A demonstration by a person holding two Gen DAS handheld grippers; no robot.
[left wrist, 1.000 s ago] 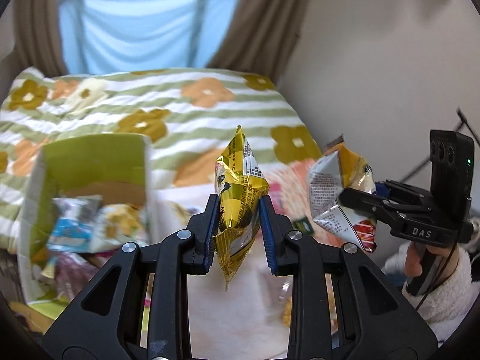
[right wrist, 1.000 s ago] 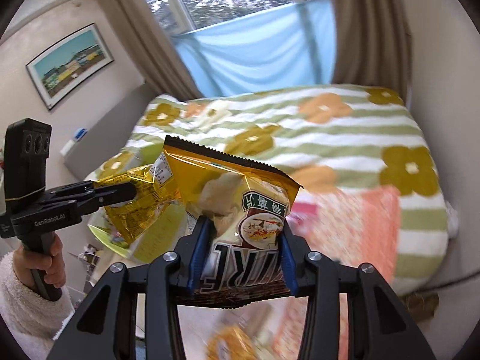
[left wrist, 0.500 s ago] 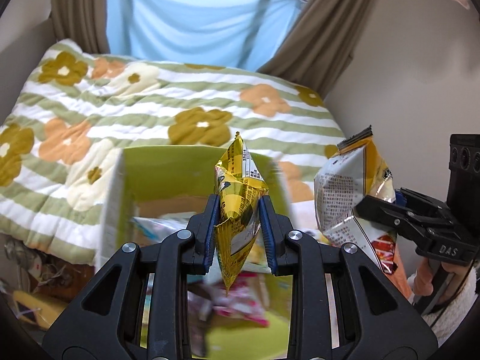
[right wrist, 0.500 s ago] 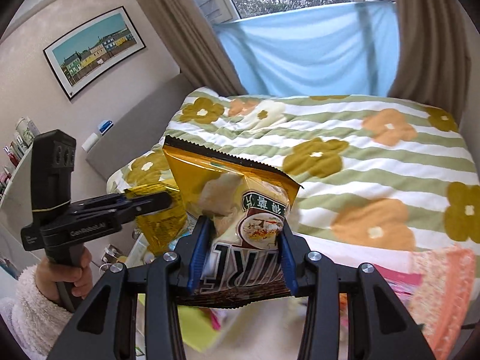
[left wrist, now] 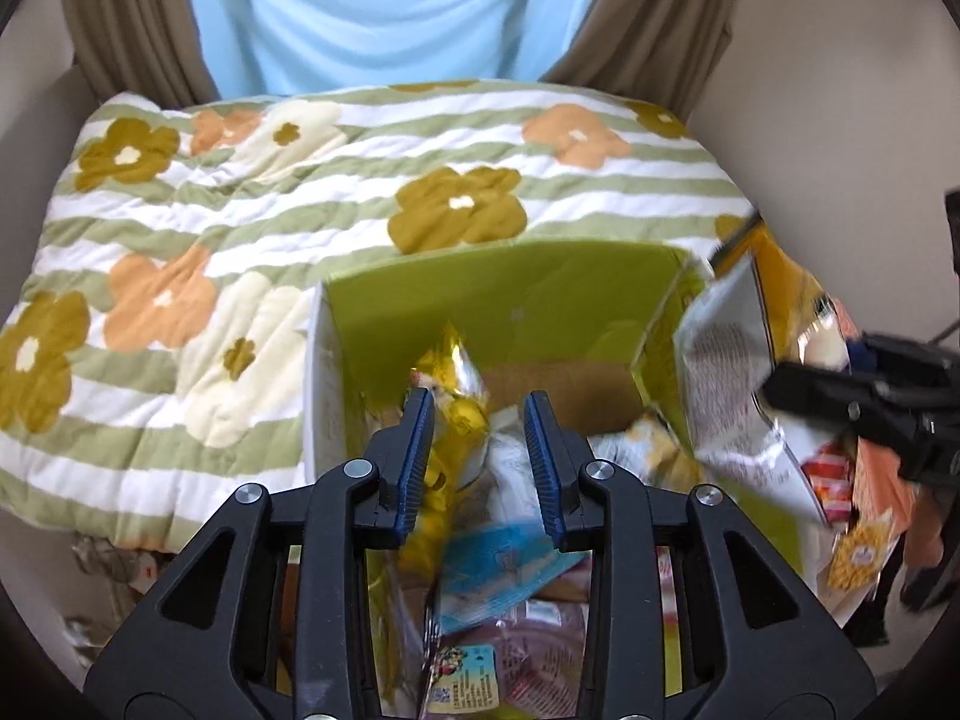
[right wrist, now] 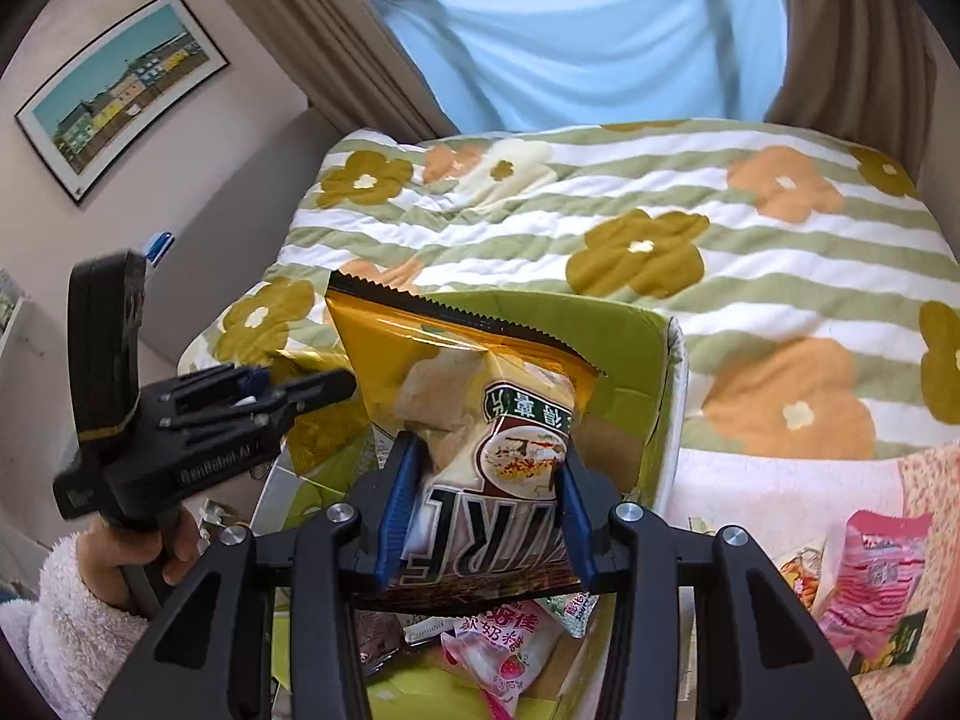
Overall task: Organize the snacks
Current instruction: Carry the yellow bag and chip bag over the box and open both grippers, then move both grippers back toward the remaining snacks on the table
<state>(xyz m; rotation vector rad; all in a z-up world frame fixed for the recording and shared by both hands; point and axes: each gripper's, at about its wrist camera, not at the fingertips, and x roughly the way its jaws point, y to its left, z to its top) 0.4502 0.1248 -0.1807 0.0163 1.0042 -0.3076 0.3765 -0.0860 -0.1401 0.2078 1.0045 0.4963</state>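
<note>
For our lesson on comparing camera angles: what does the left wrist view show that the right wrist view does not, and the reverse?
Only the left wrist view: the left gripper, jaws opening, with the gold foil packet between them, and a blue packet in the box.

Only the right wrist view: a framed picture, a pink strawberry packet, and the hand.

Both: the green box, the flowered quilt, and the right gripper shut on the chip bag.

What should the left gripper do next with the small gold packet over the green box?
Probably finish opening and let it drop. The left gripper is already opening; the gold packet hangs between its fingers over the open green box, above the snacks inside. The right gripper holds its chip bag beside it, apparently clear of the drop.
</note>
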